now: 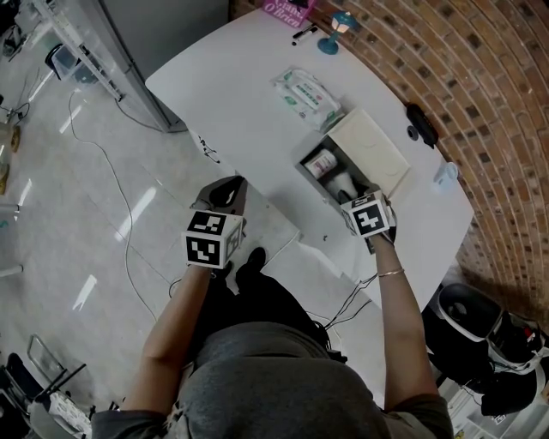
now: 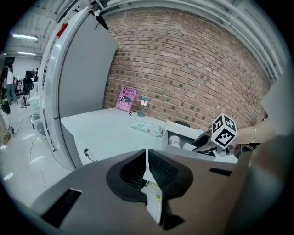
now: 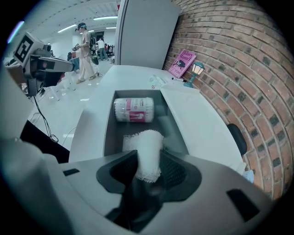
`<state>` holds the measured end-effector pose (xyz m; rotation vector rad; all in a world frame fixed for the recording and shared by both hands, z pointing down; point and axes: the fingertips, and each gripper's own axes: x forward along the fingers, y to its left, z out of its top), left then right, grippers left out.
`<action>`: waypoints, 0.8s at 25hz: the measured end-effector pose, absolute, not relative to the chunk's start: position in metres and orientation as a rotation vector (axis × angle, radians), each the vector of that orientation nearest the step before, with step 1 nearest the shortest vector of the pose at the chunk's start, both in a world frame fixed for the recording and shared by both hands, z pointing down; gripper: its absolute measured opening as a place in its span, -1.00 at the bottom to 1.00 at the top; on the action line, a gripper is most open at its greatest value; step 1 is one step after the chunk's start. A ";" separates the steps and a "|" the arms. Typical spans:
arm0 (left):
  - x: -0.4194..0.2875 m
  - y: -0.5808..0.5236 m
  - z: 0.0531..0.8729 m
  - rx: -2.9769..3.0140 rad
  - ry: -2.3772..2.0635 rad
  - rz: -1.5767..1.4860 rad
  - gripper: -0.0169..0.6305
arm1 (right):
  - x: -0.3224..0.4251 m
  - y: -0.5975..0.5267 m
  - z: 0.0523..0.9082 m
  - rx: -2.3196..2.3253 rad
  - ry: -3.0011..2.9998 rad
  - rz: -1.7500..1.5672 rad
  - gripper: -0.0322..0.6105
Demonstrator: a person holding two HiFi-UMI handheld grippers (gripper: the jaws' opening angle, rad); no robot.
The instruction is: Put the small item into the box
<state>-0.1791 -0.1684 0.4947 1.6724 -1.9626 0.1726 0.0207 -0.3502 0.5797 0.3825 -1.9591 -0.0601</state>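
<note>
An open white box (image 1: 310,171) stands on the white table (image 1: 240,77), its lid (image 1: 371,150) swung out to the right. Inside lies a cotton swab tub (image 3: 133,110) with a pink label. My right gripper (image 3: 149,160) is over the near end of the box (image 3: 109,133), shut on a white gauze roll (image 3: 149,153) that sticks out forward past the pads. My left gripper (image 1: 225,193) hangs off the table's near edge over the floor, its jaws shut with nothing in them (image 2: 147,160).
A pack of wet wipes (image 1: 307,94) lies beyond the box. A pink book (image 1: 287,9), a small lamp (image 1: 333,34) and a pen stand at the far end by the brick wall. A black object (image 1: 422,124) lies on the table's right edge.
</note>
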 end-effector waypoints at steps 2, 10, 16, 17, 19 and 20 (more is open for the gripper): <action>-0.179 -0.168 0.494 1.673 -1.964 0.173 -0.84 | 0.021 -0.351 0.579 0.390 -1.959 -0.068 -0.40; -0.181 -0.167 0.497 1.670 -1.957 0.173 -0.85 | 0.021 -0.353 0.576 0.409 -1.988 -0.083 -0.38; -0.178 -0.165 0.499 1.675 -1.947 0.172 -0.84 | 0.021 -0.359 0.570 0.461 -2.035 -0.079 -0.34; -0.178 -0.165 0.500 1.676 -1.945 0.172 -0.85 | 0.022 -0.361 0.569 0.469 -2.045 -0.074 -0.33; -0.178 -0.165 0.500 1.679 -1.942 0.174 -0.84 | 0.022 -0.362 0.567 0.484 -2.061 -0.056 -0.33; -0.178 -0.166 0.499 1.681 -1.940 0.176 -0.84 | 0.023 -0.362 0.565 0.492 -2.069 -0.042 -0.33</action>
